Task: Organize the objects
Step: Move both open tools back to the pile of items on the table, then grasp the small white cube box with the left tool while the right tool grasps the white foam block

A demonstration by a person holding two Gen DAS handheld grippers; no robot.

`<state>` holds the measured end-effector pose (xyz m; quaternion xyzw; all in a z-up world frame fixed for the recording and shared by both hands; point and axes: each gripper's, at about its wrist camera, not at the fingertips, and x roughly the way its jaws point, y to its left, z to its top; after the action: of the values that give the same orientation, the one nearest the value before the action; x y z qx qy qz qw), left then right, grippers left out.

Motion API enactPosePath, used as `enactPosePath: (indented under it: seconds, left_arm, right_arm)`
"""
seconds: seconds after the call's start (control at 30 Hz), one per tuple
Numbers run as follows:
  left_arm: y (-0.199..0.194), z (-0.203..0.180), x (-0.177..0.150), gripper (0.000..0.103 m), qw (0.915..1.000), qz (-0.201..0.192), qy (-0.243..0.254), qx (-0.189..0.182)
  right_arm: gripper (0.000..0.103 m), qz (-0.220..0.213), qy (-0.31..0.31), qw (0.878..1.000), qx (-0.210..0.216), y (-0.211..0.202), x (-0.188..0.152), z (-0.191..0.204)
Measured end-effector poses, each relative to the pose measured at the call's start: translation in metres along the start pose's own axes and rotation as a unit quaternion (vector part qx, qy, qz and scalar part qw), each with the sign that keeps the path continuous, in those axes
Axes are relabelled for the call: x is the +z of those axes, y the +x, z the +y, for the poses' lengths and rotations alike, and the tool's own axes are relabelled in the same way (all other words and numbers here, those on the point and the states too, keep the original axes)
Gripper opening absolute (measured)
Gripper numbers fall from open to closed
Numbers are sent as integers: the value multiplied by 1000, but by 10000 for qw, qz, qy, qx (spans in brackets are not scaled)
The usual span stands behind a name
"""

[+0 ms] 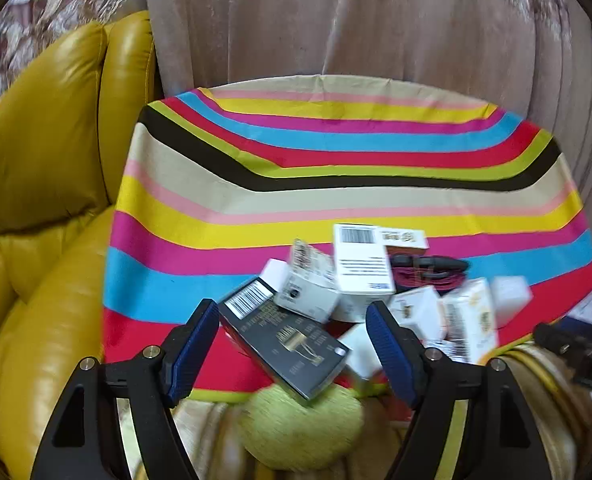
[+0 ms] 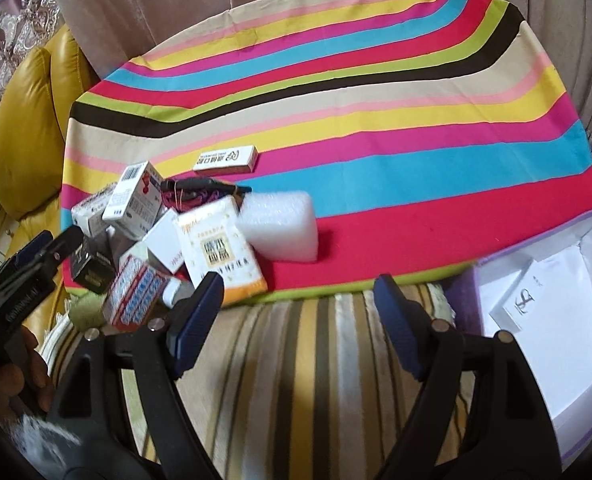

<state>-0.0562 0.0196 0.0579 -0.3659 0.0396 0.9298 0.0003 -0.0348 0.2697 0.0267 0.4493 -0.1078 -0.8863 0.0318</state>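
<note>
While both grippers hover apart-jawed and hold nothing, the left gripper (image 1: 292, 334) frames a black box (image 1: 282, 344) without its pads pressing on it. The right gripper (image 2: 297, 302) hangs over the striped cloth's (image 2: 375, 120) near edge. A pile of boxes (image 2: 144, 232) crowds the cloth's near left corner; an open purple box (image 2: 543, 304) sits at the near right.

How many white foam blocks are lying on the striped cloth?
1: the white foam block lies on the red stripe, right of the box pile. Others may be hidden inside that pile.
</note>
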Motion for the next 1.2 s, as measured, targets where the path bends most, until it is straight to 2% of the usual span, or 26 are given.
enactPosePath:
  seconds: [0.3, 0.37, 0.57, 0.77, 0.83, 0.93, 1.2]
  left_arm:
    - [25, -10, 6, 76, 9981, 244, 474, 311]
    - [28, -11, 7, 74, 9978, 261, 512, 342]
    - [33, -10, 8, 63, 9978, 290, 530, 288]
    - [34, -9, 10, 45, 9979, 231, 548, 236]
    - [34, -9, 10, 39, 9982, 202, 527, 217]
    - [33, -8, 10, 38, 9985, 173, 497, 169]
    - [25, -4, 9, 36, 9992, -71, 361, 145]
  right_arm:
    - [80, -60, 99, 9999, -18, 17, 19, 6]
    - [80, -21, 110, 9999, -20, 22, 22, 7]
    - [80, 131, 119, 9998, -14, 37, 28, 10]
    - [79, 172, 148, 9997, -49, 44, 32, 9]
    - [68, 206, 159, 9996, -51, 46, 32, 8]
    - [54, 322, 197, 9993, 4, 51, 31, 6]
    - [52, 138, 315, 9993, 171, 45, 27, 0]
